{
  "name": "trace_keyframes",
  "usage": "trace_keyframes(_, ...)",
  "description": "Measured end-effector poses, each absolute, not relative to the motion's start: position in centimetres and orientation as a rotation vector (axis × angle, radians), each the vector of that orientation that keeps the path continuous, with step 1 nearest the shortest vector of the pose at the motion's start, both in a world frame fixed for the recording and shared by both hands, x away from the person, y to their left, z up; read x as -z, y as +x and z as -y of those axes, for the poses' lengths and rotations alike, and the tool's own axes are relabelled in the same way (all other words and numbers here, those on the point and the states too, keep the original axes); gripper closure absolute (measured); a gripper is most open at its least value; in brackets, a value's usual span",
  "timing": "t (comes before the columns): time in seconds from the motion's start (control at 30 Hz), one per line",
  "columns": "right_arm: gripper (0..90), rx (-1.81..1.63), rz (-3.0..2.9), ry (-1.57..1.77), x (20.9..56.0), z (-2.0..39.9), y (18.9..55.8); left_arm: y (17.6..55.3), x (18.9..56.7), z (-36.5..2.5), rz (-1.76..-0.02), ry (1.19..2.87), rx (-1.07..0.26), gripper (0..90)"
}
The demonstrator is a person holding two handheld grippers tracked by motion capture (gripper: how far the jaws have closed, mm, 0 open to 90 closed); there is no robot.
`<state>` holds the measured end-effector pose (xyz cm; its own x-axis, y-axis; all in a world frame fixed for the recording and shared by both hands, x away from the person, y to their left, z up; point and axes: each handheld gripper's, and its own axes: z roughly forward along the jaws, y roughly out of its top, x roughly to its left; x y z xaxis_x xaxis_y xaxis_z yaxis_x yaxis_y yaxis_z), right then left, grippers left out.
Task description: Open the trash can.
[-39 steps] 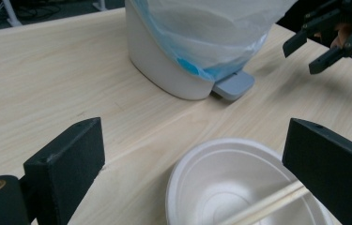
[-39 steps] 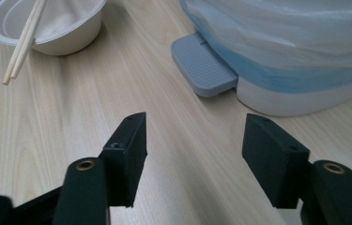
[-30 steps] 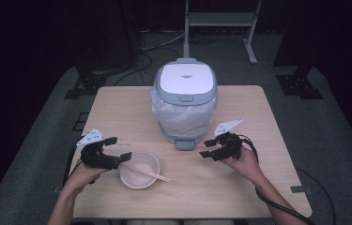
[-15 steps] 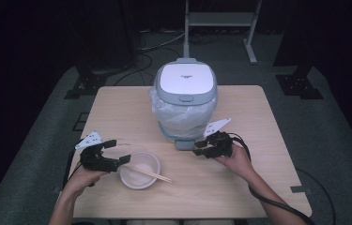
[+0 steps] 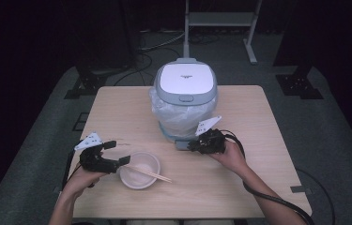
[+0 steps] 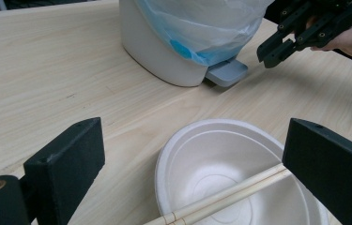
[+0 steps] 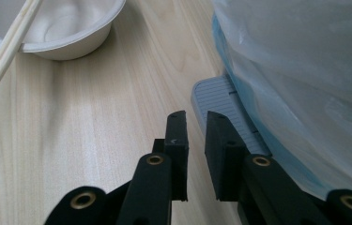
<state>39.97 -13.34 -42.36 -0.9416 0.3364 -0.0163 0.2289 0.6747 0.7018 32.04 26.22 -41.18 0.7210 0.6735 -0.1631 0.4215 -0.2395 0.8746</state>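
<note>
Approach to the pedal. Right gripper (image 5: 186,146), jaws just narrowed to a slim gap with nothing between, tips just beside the grey ribbed foot pedal (image 7: 220,110) at the base of the white lidded bin with a translucent plastic liner (image 5: 184,101), mid-tabletop (image 5: 258,187). Left gripper (image 5: 118,152), jaws spread wide and empty, poised at the rim of the white paper bowl (image 5: 138,169) with two pale wooden chopsticks (image 5: 152,174) laid across, near the front edge. Probable next move: narrowed tips set on the pedal and pressed down, lid presumably lifting; slipping off the pedal edge to be avoided.
</note>
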Motion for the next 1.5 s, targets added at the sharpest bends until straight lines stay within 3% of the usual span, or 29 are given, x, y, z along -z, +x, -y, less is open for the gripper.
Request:
trace_keyframes(0.4,88.2,-1.06,-2.712,0.381,42.7,12.0,40.0,32.0,41.3,-26.4,-0.853,1.872,-0.291,5.3)
trace_keyframes(1.5,89.8,-1.003,-2.635,0.376,44.5,10.9,40.3,31.9,41.7,-26.4,-0.851,1.88,-0.272,5.3)
